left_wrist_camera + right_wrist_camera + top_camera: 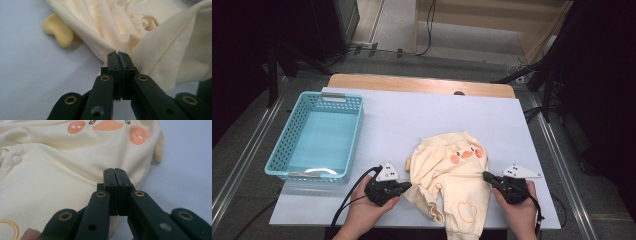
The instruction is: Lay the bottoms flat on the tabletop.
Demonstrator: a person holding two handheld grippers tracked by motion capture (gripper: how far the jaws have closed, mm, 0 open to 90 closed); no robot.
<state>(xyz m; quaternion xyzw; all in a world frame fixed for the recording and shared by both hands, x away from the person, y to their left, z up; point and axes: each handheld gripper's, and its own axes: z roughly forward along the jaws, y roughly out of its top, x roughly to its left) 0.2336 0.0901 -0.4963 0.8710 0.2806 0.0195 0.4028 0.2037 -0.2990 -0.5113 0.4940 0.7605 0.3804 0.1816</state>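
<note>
A pale yellow baby garment (452, 170) with an embroidered duck face lies crumpled near the front of the light table. My left gripper (408, 185) is at its left edge. In the left gripper view the jaws of that gripper (118, 53) are pressed together with a fold of the cream fabric (120, 22) pinched at the tips. My right gripper (486, 176) is at the garment's right edge. In the right gripper view its jaws (115, 170) are closed at the hem of the garment (50, 170), below the orange beak and cheeks, and a crease in the cloth runs to the tips.
A turquoise perforated basket (357, 131) stands at the table's left side. A small yellow ear flap (58, 32) lies flat on the table beside the pinched fold. Bare table surface (412, 115) stretches behind the garment. The front edge is close under both hands.
</note>
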